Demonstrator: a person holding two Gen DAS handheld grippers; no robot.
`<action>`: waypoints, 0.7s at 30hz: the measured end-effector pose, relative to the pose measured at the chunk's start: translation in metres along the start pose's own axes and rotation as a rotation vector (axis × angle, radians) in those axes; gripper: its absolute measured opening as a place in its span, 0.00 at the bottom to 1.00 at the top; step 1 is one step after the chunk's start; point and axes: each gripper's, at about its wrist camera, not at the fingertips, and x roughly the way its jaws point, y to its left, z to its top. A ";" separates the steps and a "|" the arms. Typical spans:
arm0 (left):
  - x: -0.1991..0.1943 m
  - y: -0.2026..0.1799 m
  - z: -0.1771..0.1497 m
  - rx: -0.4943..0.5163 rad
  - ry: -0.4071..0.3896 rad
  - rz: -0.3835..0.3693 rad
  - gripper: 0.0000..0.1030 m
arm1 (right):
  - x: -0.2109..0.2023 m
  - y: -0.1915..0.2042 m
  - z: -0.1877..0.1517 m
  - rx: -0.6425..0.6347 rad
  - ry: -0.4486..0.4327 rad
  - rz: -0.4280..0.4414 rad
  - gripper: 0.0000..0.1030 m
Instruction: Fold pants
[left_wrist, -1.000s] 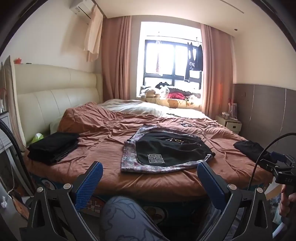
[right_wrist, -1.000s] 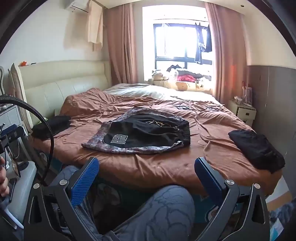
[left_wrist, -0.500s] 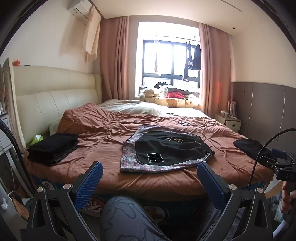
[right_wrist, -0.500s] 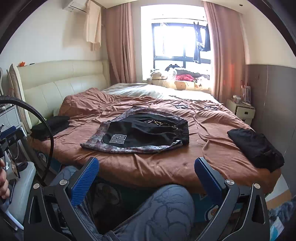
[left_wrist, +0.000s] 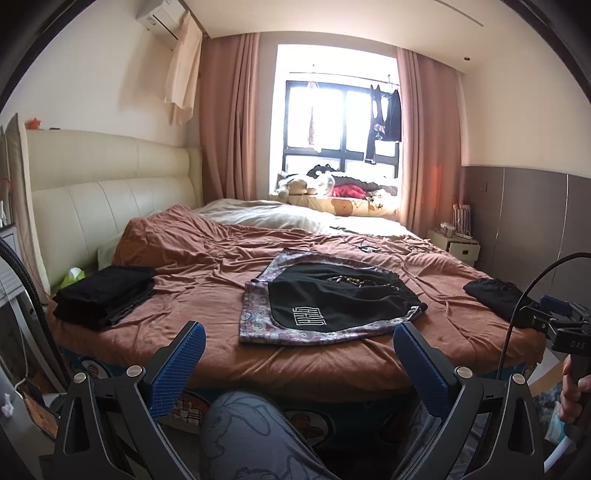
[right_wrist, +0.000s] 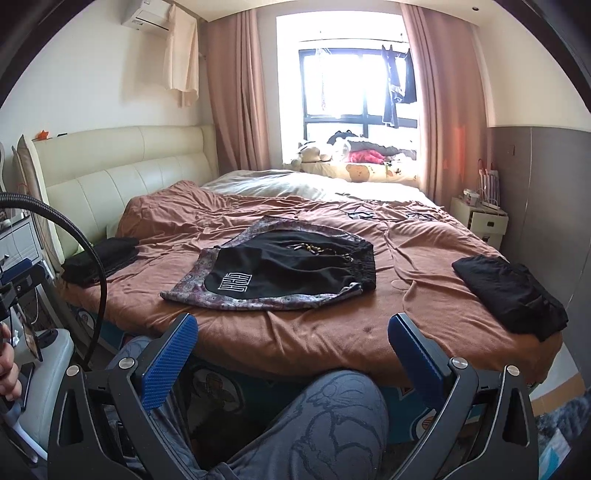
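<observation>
While both jaws stand wide and empty, keep the left hand-held gripper (left_wrist: 299, 354) and right hand-held gripper (right_wrist: 291, 347) back. Ahead of them, the pants (left_wrist: 332, 301) lie flat on the bed (left_wrist: 207, 273), exposing edges for grasping.

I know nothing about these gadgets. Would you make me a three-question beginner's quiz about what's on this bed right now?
1. True or false: the left gripper and the right gripper both hold cloth.
2. Multiple choice: the black shorts with a white emblem lie on (a) bare bedspread, (b) a patterned garment, (c) the folded black stack by the headboard.
3. Fill in: a dark crumpled garment lies near the bed's ____ edge, as seen from the right wrist view.

Key
1. False: both are open, empty, short of the brown bedspread.
2. b
3. right
</observation>
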 end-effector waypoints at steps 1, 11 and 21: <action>0.000 0.001 0.000 0.002 0.002 -0.002 1.00 | 0.001 0.000 0.001 0.004 0.003 -0.002 1.00; 0.000 0.006 0.000 -0.011 0.003 0.004 1.00 | 0.003 0.003 0.001 0.007 0.011 -0.003 1.00; 0.001 0.006 -0.002 -0.011 0.003 0.001 1.00 | 0.005 -0.002 0.004 0.020 0.018 -0.006 1.00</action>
